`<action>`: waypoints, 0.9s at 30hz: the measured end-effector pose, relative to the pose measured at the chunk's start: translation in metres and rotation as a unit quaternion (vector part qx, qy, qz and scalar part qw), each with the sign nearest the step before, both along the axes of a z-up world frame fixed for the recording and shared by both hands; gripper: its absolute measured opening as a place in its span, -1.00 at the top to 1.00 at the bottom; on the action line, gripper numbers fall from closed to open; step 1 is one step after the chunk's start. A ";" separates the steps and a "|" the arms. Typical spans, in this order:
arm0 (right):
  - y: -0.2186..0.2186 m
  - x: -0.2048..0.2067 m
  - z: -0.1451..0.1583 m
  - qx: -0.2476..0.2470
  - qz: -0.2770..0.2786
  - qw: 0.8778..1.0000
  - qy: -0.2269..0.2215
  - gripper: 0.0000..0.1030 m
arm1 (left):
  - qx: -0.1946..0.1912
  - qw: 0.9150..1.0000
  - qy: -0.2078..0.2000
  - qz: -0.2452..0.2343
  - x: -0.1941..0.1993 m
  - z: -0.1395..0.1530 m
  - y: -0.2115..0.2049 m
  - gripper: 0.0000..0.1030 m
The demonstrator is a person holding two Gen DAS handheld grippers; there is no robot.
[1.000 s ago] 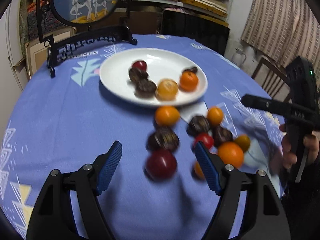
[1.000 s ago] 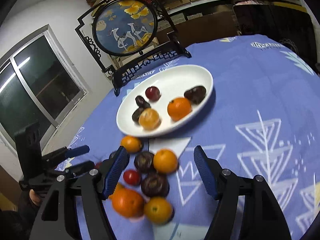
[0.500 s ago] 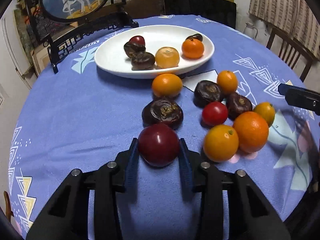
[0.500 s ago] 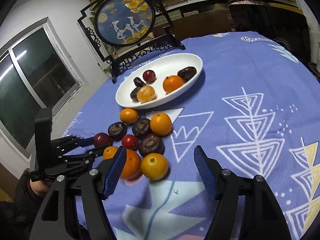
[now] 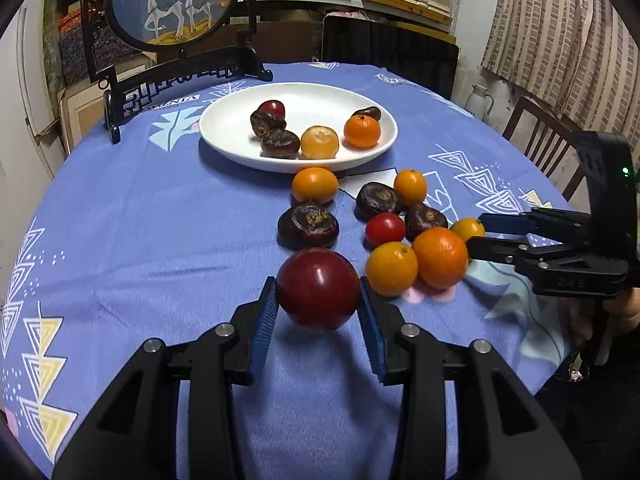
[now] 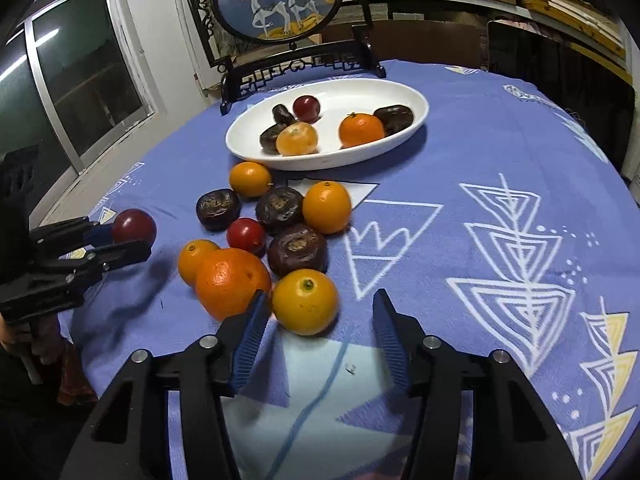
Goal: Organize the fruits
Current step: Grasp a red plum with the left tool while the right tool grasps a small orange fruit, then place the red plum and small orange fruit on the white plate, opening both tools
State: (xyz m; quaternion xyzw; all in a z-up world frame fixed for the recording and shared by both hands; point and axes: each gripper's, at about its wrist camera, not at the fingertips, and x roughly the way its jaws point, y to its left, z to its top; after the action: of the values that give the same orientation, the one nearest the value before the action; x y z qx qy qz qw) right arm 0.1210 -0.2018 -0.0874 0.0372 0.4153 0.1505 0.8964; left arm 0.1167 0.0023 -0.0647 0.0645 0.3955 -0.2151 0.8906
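My left gripper is shut on a dark red plum and holds it just above the blue tablecloth; it shows at the left of the right wrist view. My right gripper is open, its jaws around a small orange without touching it. A larger orange, a red tomato, dark brown fruits and more oranges lie loose nearby. The white plate behind holds several fruits.
A framed round deer picture on a black stand stands behind the plate. A white paper lies under the plate's near edge. A wooden chair is at the table's right. Shelves and a window surround the round table.
My left gripper closed on the dark red plum and lifted it slightly. My right gripper moved forward and lower, its open jaws now around the small orange.
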 end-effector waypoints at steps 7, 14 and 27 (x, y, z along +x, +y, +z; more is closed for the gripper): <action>0.002 0.007 -0.002 0.022 0.009 1.000 0.004 0.30 | -0.009 1.000 0.003 0.008 0.001 -0.002 0.005 0.25; -0.015 -0.002 0.003 0.077 -0.001 0.997 0.007 0.30 | -0.016 1.000 -0.001 0.015 0.003 0.003 0.008 0.25; -0.039 0.008 0.032 0.138 -0.007 0.990 -0.009 0.30 | -0.037 0.999 -0.006 0.012 0.016 0.018 -0.002 0.25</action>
State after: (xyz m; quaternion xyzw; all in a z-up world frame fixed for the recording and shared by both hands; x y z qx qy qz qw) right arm 0.1285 -0.2408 -0.0558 0.1620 0.3822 0.2002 0.8875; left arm 0.1329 0.0008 -0.0469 0.0283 0.3830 -0.2188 0.8970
